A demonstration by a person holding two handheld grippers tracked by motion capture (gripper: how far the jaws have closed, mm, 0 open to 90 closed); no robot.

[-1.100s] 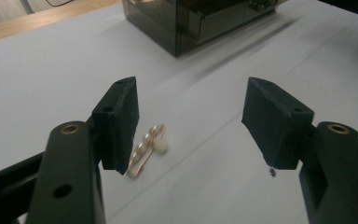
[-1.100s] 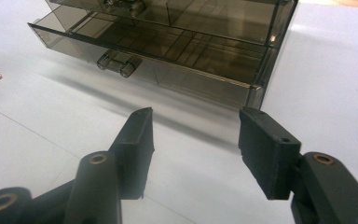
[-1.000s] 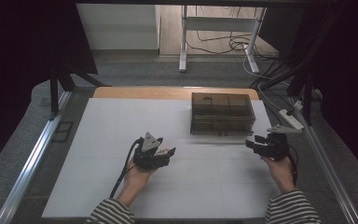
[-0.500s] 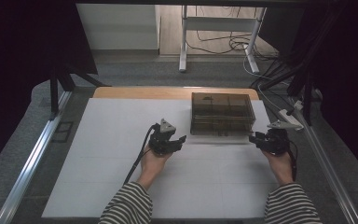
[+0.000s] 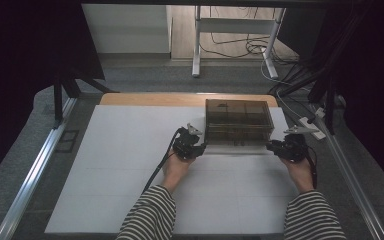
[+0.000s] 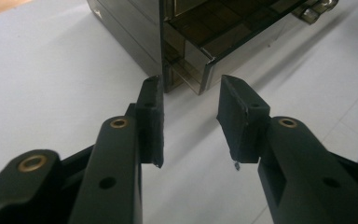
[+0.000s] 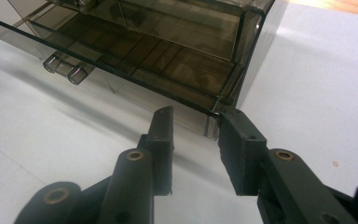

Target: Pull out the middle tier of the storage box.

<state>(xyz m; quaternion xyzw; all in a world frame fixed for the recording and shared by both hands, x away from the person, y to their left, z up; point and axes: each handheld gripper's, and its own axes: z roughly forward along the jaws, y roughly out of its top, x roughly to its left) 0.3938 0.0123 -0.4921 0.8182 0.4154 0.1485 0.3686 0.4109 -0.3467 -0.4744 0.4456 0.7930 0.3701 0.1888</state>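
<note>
Drawer box [image 5: 238,122] sat far-right on the tabletop [image 5: 120,165] | left hand-held gripper [image 6: 190,105] and right hand-held gripper [image 7: 196,128] at its two front corners, jaws just closing, half open — holding nothing | grasp not yet made (lift or shift probably left)

No legible text, label, brand, number or sign appears on the smoked drawer box [image 5: 238,121], either gripper, or the tabletop [image 5: 120,165].
</note>
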